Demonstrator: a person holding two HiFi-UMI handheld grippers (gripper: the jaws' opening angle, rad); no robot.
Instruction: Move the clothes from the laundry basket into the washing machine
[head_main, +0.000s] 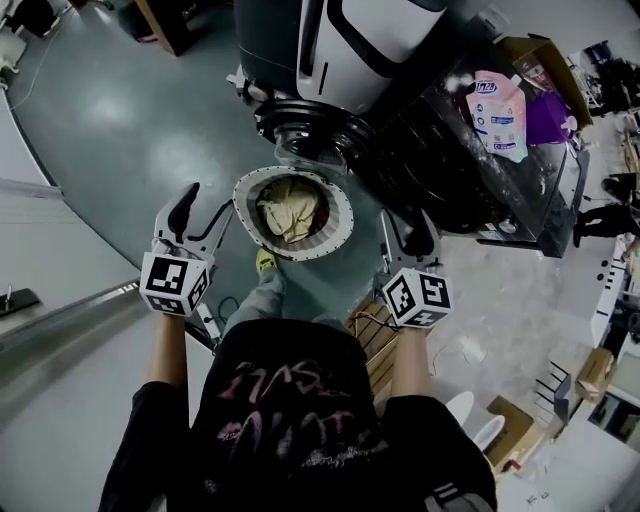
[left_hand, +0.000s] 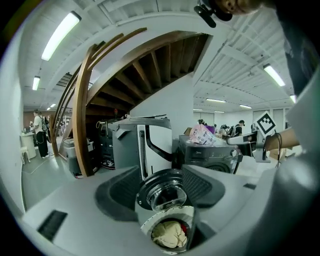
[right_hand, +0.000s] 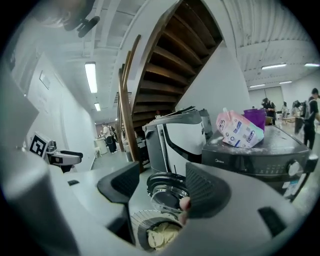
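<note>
1. Left gripper (head_main: 208, 210): jaws apart, nothing between them, held just left of the basket (head_main: 343, 222).
2. Right gripper (head_main: 407, 232): jaws also apart and empty, just right of the basket. A small pinkish bit shows by one pad in its own view; can't tell what it is.
3. Yellow shoe (head_main: 265, 260) on the floor, near the basket's near edge.
4. The basket is round and white with a perforated rim, standing on the floor between the two grippers. The clothes (head_main: 285, 210) are inside it: cream cloth with a bit of red.
5. Glass door (head_main: 312, 140) hangs open just beyond the basket.
6. Dark washer (head_main: 460, 185) stands behind on the right, with a pink pouch (head_main: 497, 112) on top.
7. Grey-white appliance (head_main: 360, 40) stands beside the washer.
8. Wooden staircase (left_hand: 80, 115) is behind, with people (left_hand: 39, 132) far off.
</note>
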